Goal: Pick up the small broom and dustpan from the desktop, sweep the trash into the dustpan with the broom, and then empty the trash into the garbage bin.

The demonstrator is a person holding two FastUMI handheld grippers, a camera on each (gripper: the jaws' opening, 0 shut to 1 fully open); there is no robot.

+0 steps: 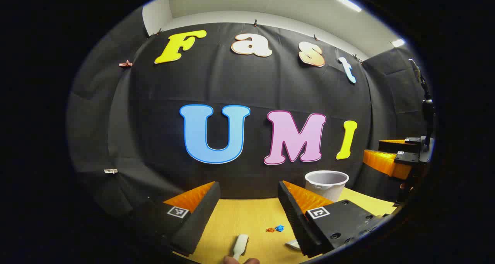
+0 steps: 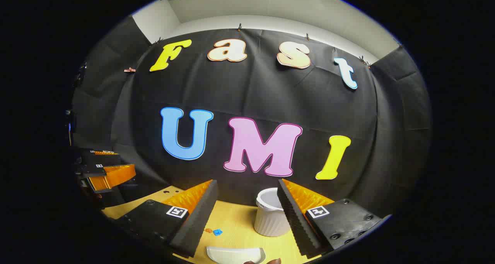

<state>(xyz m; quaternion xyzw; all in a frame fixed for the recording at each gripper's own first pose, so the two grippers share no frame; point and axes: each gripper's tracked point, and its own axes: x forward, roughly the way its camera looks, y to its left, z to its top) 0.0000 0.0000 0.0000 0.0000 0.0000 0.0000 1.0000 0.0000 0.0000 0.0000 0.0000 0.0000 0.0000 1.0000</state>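
Approaching stage, judged: both grippers, left (image 1: pixel 247 213) and right (image 2: pixel 247 213), hovered released. Broom (image 1: pixel 240 246) lay between left fingers, dustpan (image 2: pixel 235 255) between right; bin (image 2: pixel 269 217) beyond on desk (image 2: pixel 236 221). Next: descend, clench.

No readable text, brand or number on bench items. Only signs: small square black-and-white fiducial tags, one on each finger of left gripper (image 1: pixel 247 208) and of right gripper (image 2: pixel 247 208); pattern coded, not legible as characters. Similar tiny tags on the other gripper farther off in each view, too small to make out.
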